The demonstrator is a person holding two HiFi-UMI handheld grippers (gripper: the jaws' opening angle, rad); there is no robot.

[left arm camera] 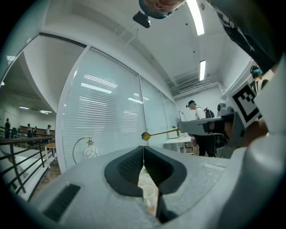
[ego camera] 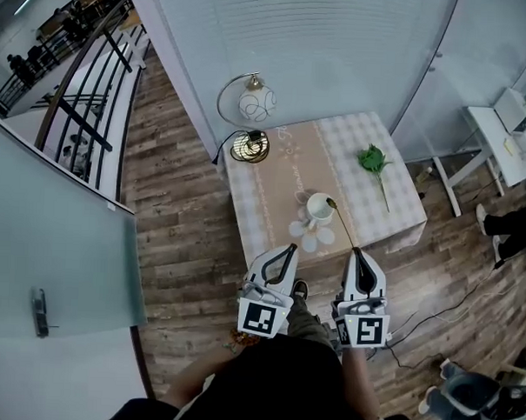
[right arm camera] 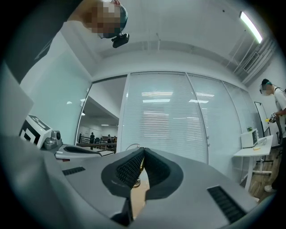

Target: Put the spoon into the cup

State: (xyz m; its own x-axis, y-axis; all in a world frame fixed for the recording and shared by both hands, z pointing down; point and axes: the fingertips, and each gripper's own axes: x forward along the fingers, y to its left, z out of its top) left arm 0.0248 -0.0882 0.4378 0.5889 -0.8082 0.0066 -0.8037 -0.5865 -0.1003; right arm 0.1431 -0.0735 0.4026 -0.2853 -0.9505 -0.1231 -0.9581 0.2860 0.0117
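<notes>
A white cup point(ego camera: 319, 206) stands on a flower-shaped coaster point(ego camera: 313, 238) near the front of the checked table point(ego camera: 393, 215). My right gripper point(ego camera: 355, 251) is shut on the handle end of a thin gold spoon point(ego camera: 342, 222). The spoon slants up and away, and its bowl appears over the cup's right rim. In the left gripper view the spoon point(left arm camera: 154, 133) hangs in the air, reaching in from the right. A gold strip of the handle point(right arm camera: 141, 163) shows between the right jaws. My left gripper point(ego camera: 290, 248) is shut and holds nothing, just left of the coaster; the cup point(left arm camera: 148, 192) shows below its jaws.
At the table's back left stand a globe lamp with a hoop point(ego camera: 256, 100) and a gold wire ornament point(ego camera: 250, 146). A green sprig point(ego camera: 374, 161) lies at the right. A metal railing point(ego camera: 85, 93) runs at the left; a white desk point(ego camera: 506, 141) and a seated person's legs point(ego camera: 510, 223) are at the right.
</notes>
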